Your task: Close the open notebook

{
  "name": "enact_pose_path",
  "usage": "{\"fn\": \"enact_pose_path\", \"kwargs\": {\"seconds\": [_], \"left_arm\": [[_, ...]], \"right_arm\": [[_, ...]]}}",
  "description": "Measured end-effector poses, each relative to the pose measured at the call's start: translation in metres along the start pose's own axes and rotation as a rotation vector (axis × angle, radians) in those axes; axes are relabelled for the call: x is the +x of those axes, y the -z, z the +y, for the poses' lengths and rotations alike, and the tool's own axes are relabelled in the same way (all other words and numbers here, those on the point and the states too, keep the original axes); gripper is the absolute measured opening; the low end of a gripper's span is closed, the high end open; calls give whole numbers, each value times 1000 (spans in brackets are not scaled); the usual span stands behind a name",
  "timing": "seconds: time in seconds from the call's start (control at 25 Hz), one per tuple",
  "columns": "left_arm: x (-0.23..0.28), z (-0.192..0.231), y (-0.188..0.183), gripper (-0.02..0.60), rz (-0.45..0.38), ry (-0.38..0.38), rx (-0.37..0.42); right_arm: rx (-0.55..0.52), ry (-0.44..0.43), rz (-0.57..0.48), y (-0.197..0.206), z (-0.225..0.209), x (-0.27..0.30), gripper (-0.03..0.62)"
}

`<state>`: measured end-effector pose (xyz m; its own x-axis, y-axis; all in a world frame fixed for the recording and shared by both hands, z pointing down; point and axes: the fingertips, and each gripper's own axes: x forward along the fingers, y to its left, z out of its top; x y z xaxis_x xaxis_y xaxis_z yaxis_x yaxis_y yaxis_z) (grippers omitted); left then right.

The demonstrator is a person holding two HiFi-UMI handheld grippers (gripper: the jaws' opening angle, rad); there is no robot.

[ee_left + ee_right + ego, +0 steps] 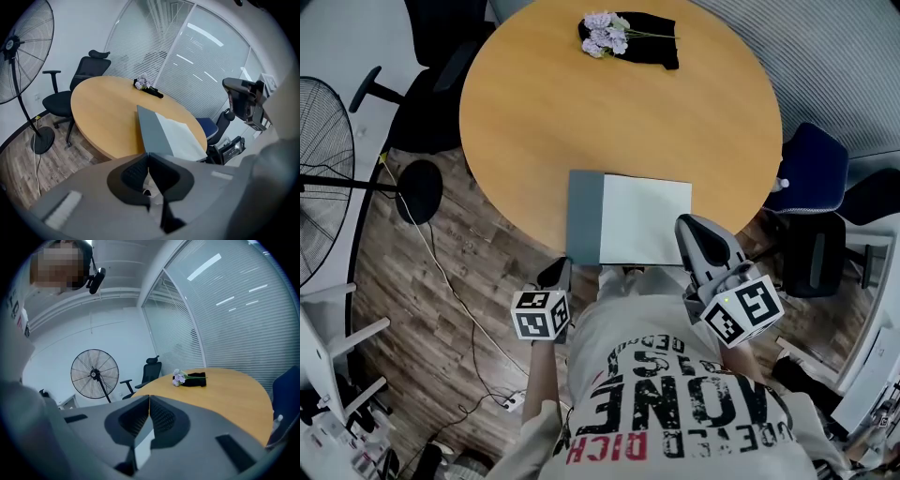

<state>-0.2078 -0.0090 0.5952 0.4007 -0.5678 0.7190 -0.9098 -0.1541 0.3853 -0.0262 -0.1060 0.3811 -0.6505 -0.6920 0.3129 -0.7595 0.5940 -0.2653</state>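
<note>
Two grippers are kept low by the round table [544, 112]. The left gripper [555, 274] is held just off its near edge and the right gripper [689, 225] by the notebook's near right corner. Both sets of jaws are closed on nothing. The notebook [628, 220] is spread open at that edge, with the white page turned up.

A round wooden table [544, 112] fills the middle of a glass-walled office, with a sprig of purple flowers [605, 34] lying on a folded black cloth [654, 45] near its far edge. A black office chair [77, 86] stands at the table's left side and a blue chair [814, 169] at its right. A large pedestal fan [319, 178] stands on the wood-plank floor [441, 319] to the left, its round base [420, 192] near the table. A thin cable [455, 291] trails across the boards. Closed blinds [187, 61] line the curved wall behind.
</note>
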Motion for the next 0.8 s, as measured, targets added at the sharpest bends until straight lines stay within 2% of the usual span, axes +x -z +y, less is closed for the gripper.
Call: {"fn": "enact_pose_path", "kwargs": {"seconds": [0.8], "left_arm": [[-26,-37,-34,17,-77,-41,83]], "right_arm": [[37,14,-40,0,-30,-38,12]]}}
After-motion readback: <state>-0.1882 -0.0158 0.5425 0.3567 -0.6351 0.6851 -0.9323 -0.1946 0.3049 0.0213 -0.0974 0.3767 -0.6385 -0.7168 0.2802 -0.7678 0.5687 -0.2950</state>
